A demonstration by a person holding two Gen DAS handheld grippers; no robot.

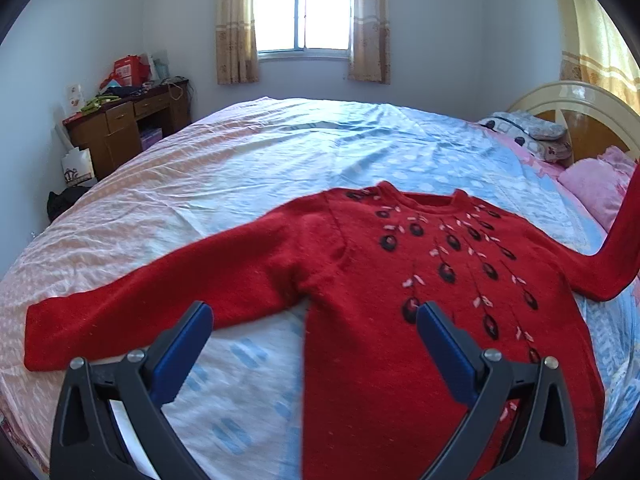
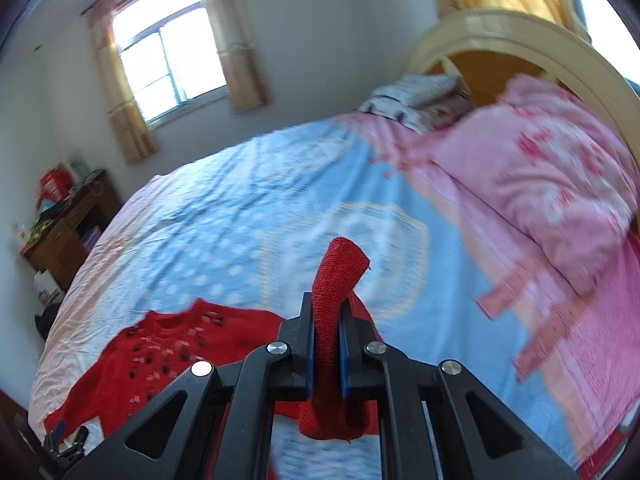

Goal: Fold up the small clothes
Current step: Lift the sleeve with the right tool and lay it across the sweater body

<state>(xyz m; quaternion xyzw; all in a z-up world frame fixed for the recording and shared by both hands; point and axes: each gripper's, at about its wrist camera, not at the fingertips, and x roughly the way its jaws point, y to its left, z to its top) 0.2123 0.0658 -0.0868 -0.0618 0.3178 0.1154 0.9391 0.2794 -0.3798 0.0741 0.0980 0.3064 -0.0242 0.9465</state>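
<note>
- Lying flat face-up on the bed (image 1: 280, 148), the red sweater (image 1: 400, 280) has its body near the bed's near edge, neckline toward the window (image 1: 304, 8).
- Left wrist view: left gripper (image 1: 314, 316) hovers over the sweater's armpit area, jaws spread wide, nothing between them; blue pads (image 1: 180, 356) visible.
- One sleeve (image 1: 140, 296) stretched flat toward the bed's left edge, cuff near that edge.
- Other sleeve (image 1: 624, 248) rises off the bed at the right side of the frame.
- Desk (image 1: 128, 124) by the far left corner, pillows (image 1: 596, 184) and headboard (image 1: 580, 108) at the right end.
- Right wrist view: right gripper (image 2: 326, 340) jaws closed tight on the sleeve cuff (image 2: 338, 280), knit sticking up past the tips and hanging in a loop below them.
- Cuff held above the bed (image 2: 260, 200); sweater body (image 2: 160, 352) lower left on the sheet.
- Left gripper (image 2: 64, 440) seen small at the lower left corner; its jaw state can't be told here.
- Pink pillow (image 2: 560, 184) by the headboard (image 2: 520, 36), blurred.
</note>
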